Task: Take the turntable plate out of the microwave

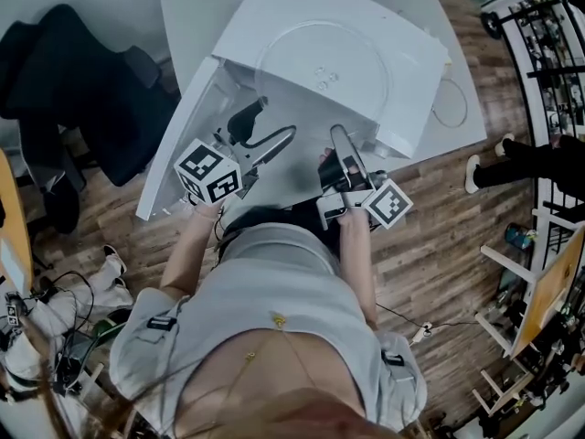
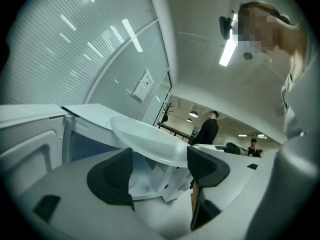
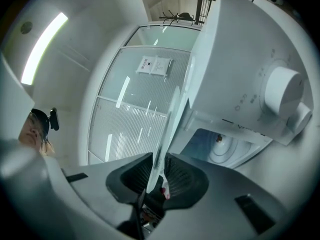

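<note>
The clear glass turntable plate (image 1: 322, 69) hangs outside the white microwave (image 1: 402, 90), seen over its top in the head view. My right gripper (image 1: 339, 140) is shut on the plate's near rim; in the right gripper view the plate (image 3: 170, 129) stands edge-on between the pads, gripper (image 3: 159, 176). My left gripper (image 1: 270, 124) stands open at the plate's left side. In the left gripper view the plate (image 2: 150, 139) lies just beyond the spread fingers of the gripper (image 2: 160, 166), and they do not touch it. The microwave's cavity (image 3: 225, 146) is open behind.
The microwave door (image 1: 174, 144) swings open to the left. A thin ring (image 1: 450, 103) lies on the white table (image 1: 196, 16) right of the microwave. A dark chair (image 1: 82, 90) stands left, shelving (image 1: 548, 44) right, cables (image 1: 64, 337) on the floor. People stand in the background (image 2: 207, 129).
</note>
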The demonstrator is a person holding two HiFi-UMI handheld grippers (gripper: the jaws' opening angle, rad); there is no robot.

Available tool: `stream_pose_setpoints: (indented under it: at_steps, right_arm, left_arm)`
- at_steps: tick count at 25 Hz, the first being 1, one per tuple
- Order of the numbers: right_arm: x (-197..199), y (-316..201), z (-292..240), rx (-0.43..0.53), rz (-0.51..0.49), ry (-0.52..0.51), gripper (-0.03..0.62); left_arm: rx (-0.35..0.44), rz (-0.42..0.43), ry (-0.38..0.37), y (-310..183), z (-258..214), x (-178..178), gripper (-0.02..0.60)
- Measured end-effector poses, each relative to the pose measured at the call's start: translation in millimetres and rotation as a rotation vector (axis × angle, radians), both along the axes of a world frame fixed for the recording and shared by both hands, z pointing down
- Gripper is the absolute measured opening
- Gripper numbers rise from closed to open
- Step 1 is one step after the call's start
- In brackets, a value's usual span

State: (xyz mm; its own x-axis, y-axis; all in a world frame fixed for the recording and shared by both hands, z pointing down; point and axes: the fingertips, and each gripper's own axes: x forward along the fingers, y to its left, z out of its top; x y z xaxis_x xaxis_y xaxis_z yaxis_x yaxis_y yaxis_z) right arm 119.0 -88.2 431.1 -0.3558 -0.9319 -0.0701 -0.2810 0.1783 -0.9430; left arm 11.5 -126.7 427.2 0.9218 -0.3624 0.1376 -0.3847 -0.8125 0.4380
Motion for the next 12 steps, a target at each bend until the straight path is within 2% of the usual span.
stream_pose_setpoints:
  at_steps: [4,8,12]
  right_arm:
    - [4.7,-4.2,2.0,-0.006,0.011,0.011,0.067]
    - [10.6,-9.2,0.9,-0.011,0.008,0.036,0.067]
    - [17.2,-19.2,-1.7,-0.017,0.017,0.031,0.078]
  left_arm:
    - [0.072,-0.037,-0.042,7.7,3.7,-2.7,0.342]
    - [0.100,-0.038,-0.063,8.4,2.7,1.6,0.347]
    - [0.118,-0.064,-0.051,-1.4,-6.0,7.6,0.347]
